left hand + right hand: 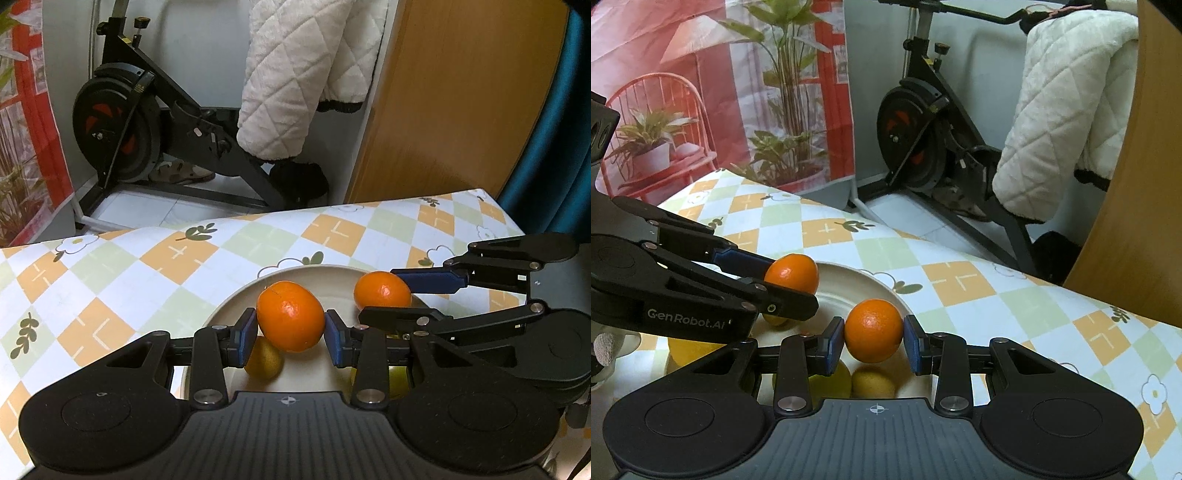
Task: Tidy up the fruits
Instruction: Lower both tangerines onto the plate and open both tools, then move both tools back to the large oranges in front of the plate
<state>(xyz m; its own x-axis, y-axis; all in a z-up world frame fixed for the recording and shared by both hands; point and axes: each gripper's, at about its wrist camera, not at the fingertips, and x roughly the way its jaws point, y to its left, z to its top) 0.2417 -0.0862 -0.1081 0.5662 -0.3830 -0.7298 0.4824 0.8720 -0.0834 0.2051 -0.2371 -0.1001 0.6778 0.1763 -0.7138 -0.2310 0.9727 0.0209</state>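
Lay on the diamond-patterned tablecloth [110,280], a round cream plate [236,299], with two yellow-green fruits [264,358] in it. Hung above that plate, the larger orange mandarin [290,315] between the blue pads of the left gripper [291,334]. To its right, held over the plate too, the smaller orange mandarin [873,330] in the right gripper [874,345]. Stood behind the table, a black exercise bike [122,122], with a white quilted coat [295,74] draped on its right.

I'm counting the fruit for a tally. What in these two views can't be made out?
- Left wrist view: yellow fruit half hidden behind the left gripper and its orange.
- Greenish fruit mostly behind the same gripper's linkage.
- Right wrist view: plate near rim hidden by the right gripper; fruit count uncertain.
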